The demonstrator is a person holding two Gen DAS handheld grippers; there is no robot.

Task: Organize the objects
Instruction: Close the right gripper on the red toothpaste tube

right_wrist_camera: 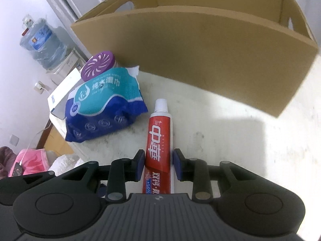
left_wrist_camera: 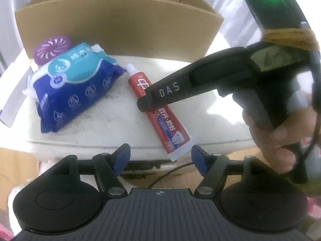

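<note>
Right wrist view: right claw point(right_wrist_camera: 158, 164) pinches the toothpaste tube point(right_wrist_camera: 159, 132) mid-body, its long axis pointing cap-first toward the cardboard box point(right_wrist_camera: 200, 56); left claw point(left_wrist_camera: 160, 160) stands empty, partly spread.

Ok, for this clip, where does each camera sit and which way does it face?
Left wrist: on the left tool, angled down at the table and cardboard box; its open blue pads frame the toothpaste tube's tail, and the right tool with a hand shows.
Right wrist: on the right tool, angled down along the toothpaste tube, pads pressed on its sides.
Shared: toothpaste tube, wet wipes pack, purple vented lid, cardboard box.
</note>
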